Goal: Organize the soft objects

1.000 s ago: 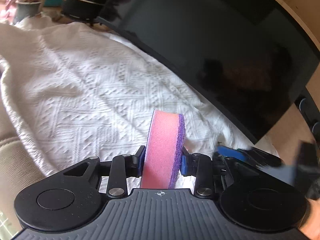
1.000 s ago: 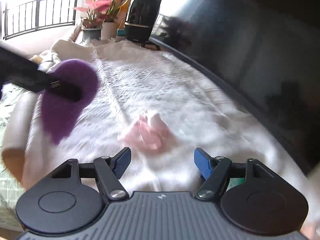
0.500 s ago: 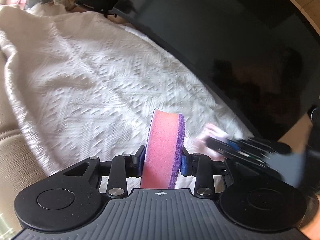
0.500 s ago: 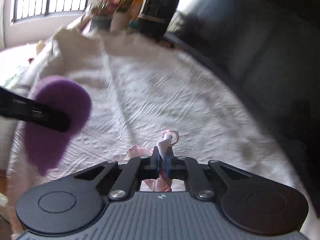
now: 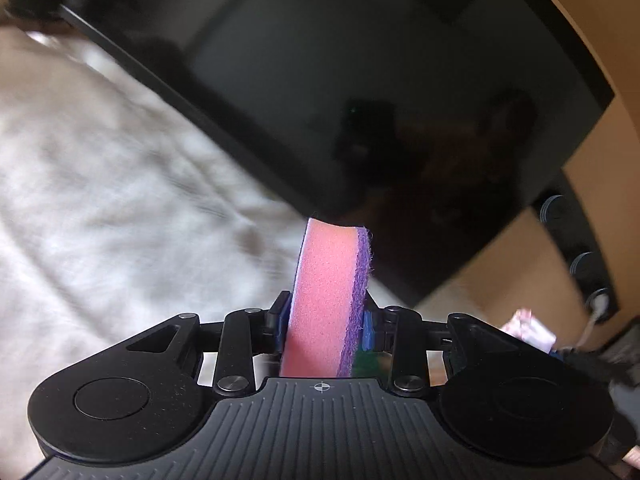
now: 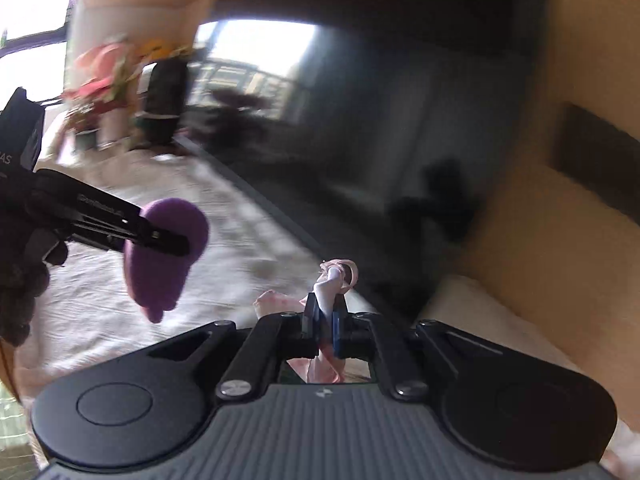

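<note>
My left gripper (image 5: 325,322) is shut on a pink sponge with a purple scrub side (image 5: 326,300), held on edge above the white cloth. In the right wrist view the same sponge (image 6: 166,252) shows its purple face at the left, clamped in the left gripper (image 6: 172,242). My right gripper (image 6: 325,326) is shut on a small pink and white soft cloth piece (image 6: 332,280), lifted off the surface. That piece also shows at the right edge of the left wrist view (image 5: 528,330). Both views are motion-blurred.
A white textured blanket (image 5: 100,208) covers the surface. A large black TV screen (image 5: 340,92) stands along its far side. Potted plants (image 6: 116,88) and a dark round object (image 6: 164,104) sit at the far end. Beige wood (image 6: 520,240) lies to the right.
My right gripper closed on the pink cloth piece and lifted it off the blanket. Both grippers swung right toward the screen's end, the left still holding the sponge.
</note>
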`<state>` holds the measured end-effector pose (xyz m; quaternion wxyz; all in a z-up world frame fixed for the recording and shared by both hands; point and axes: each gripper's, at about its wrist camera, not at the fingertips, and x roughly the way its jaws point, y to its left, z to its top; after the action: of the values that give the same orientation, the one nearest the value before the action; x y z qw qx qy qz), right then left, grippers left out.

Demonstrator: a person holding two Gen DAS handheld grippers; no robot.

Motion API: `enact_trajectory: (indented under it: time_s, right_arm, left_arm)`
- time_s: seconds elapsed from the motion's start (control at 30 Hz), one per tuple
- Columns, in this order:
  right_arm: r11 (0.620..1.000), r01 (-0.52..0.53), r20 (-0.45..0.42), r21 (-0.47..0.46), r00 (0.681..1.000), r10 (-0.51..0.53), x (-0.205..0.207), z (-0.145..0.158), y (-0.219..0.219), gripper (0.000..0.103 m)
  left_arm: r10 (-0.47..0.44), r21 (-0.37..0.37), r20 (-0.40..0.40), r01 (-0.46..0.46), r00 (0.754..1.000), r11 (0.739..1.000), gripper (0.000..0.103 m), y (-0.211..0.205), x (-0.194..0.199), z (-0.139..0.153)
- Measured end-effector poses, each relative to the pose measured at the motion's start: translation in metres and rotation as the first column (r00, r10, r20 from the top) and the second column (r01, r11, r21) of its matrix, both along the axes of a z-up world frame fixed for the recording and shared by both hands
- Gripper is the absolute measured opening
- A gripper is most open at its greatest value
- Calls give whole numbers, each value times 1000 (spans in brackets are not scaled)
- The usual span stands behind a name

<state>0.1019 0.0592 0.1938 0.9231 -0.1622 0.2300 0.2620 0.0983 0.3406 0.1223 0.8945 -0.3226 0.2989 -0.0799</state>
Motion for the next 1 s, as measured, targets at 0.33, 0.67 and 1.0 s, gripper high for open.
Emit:
enact_trajectory:
  time_s: [0.33, 0.67, 1.0]
  right_arm:
    - [976, 219, 41, 16, 975, -219, -17, 5, -139, 6]
    - [930, 366, 49, 48, 929, -368, -21, -2, -234, 6]
    - [899, 431, -12, 70, 902, -432, -19, -25, -306, 6]
  left_arm:
    - [-190, 24, 34, 189, 981, 982, 37, -137, 42, 24]
    - [-468, 13, 11, 468, 883, 884, 37, -282, 62, 18]
    - [-558, 35, -93, 563, 825, 826, 38, -373, 80, -27]
